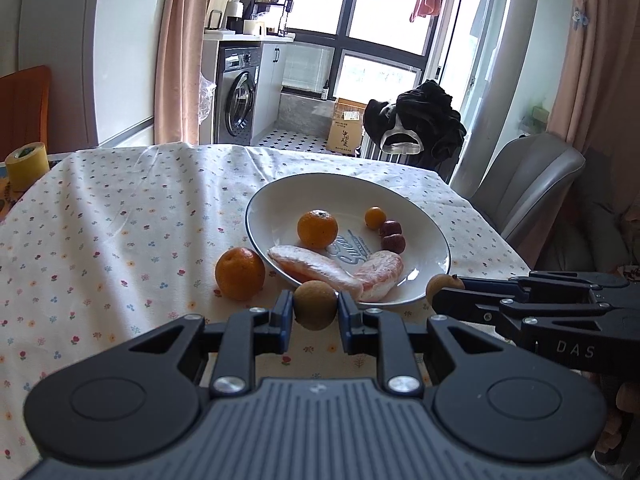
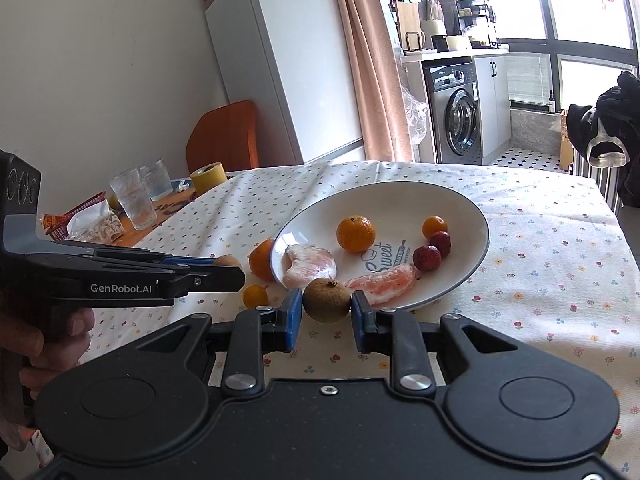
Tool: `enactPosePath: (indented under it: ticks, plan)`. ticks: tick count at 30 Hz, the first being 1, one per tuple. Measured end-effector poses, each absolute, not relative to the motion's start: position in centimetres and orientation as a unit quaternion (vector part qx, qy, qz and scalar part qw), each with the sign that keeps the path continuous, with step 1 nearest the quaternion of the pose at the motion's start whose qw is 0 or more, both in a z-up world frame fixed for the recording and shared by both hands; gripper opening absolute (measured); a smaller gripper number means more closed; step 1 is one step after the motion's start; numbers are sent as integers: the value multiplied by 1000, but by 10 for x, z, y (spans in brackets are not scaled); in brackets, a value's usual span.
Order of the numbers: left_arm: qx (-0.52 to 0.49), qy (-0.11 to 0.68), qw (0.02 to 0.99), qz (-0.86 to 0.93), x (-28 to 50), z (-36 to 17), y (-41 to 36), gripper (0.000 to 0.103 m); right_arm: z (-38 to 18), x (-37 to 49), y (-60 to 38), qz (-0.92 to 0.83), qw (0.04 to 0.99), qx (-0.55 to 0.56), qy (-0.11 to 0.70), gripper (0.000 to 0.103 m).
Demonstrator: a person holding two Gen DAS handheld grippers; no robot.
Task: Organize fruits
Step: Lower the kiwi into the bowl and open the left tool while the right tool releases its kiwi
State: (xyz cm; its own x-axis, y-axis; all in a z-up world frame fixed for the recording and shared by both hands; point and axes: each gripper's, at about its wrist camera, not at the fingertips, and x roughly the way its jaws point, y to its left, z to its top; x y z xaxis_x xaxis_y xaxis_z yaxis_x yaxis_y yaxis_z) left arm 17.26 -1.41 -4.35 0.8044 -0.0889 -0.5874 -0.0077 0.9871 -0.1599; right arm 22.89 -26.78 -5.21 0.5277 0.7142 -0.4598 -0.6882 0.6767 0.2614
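Left gripper [image 1: 315,312], low centre of the left wrist frame, clamped on a brown longan [image 1: 315,305] between blue pads. Just beyond it, up and slightly right in the frame, the near rim of a white plate [image 1: 436,240], close but not touching. Straight ahead along the fingers, then, lies the drop spot.

Right gripper [image 2: 327,307], low centre of the right wrist frame, likewise closed on a second brown longan [image 2: 327,300], with the plate rim immediately behind and to the right. Both grippers about equally near the plate, coming at the same front edge from neighbouring sides.

On the plate: a mandarin [image 1: 317,229], two pomelo segments [image 1: 312,266], a kumquat [image 1: 375,217], two red fruits [image 1: 393,242]. Off the plate, on the floral tablecloth [image 1: 120,220], at its left edge: another mandarin [image 1: 240,273], plus a small kumquat [image 2: 255,295] seen only in the right wrist frame.
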Motion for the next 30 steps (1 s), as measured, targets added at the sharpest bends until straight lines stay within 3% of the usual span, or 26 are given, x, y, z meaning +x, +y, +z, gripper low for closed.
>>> enactPosePath:
  ticks: [28,30]
  plan:
    - [-60,296,953,-38,219,-30,-34,22,-49,261,-271,366,892,29,263,24]
    - [-52,286,956,-32,223,-29,-37,27,-49,263,-270,364,893,30,262,25]
